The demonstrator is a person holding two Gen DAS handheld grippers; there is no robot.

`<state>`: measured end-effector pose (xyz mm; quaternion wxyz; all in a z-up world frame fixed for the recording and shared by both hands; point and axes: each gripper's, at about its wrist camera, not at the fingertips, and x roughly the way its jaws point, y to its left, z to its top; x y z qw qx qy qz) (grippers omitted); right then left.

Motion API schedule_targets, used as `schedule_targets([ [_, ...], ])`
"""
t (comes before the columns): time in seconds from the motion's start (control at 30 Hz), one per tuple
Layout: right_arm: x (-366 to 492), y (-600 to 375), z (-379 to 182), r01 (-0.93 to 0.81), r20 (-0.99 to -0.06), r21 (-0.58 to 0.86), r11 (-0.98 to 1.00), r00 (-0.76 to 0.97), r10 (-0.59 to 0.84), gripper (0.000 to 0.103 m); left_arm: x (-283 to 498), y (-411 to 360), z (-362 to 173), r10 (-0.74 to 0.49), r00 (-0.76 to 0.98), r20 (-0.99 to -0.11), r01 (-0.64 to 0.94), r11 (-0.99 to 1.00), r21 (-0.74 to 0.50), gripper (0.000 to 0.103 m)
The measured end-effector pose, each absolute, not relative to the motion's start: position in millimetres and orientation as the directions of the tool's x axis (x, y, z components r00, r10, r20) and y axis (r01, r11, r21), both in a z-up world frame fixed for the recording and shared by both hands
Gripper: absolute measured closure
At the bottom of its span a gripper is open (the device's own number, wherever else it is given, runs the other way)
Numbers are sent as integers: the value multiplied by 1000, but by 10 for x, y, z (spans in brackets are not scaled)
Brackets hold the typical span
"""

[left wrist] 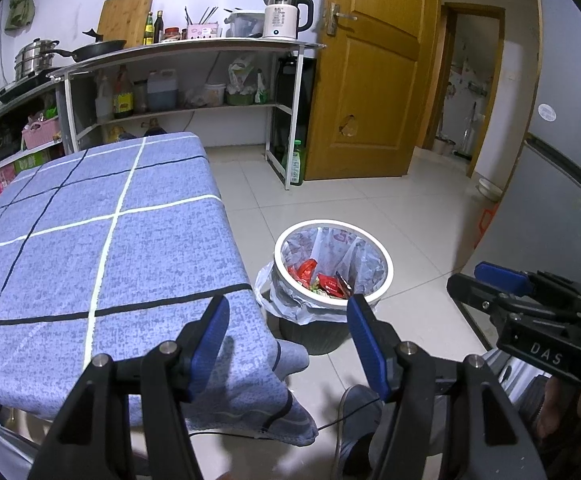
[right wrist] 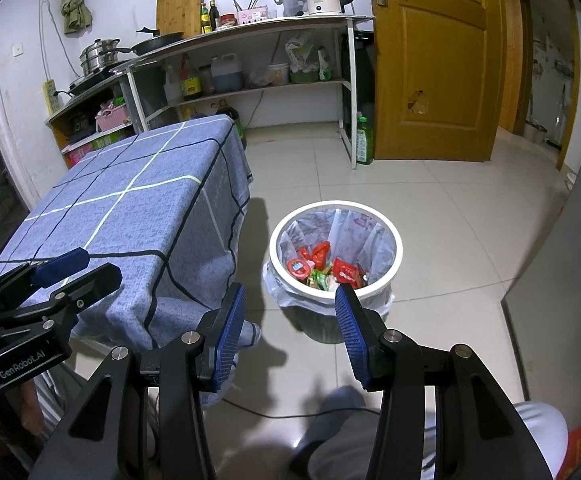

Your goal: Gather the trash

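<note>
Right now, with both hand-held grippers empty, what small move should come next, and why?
Probably pull both back and stop. The blue checked tablecloth shows no litter, the red wrappers already lie in the white-rimmed, bag-lined bin, and the left hand-held gripper and right hand-held gripper are open, holding nothing.

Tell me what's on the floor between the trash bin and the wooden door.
Nothing: only bare floor tiles lie between the trash bin and the wooden door, clearest in the right wrist view.

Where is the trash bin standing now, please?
In both wrist views the trash bin stands on the tiled floor, right of the table with the blue checked cloth, ahead of the open, empty right tongs.
</note>
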<state>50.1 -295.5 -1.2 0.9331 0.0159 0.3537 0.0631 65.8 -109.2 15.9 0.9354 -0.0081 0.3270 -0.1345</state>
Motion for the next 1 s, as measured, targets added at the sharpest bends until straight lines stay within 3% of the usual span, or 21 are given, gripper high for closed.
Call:
schedule_targets([
  [1.0,569,-3006,-34,-106,-669,76,992,732,129,56,666,-1164,111,-245,746,-619,225,968,-112,40],
])
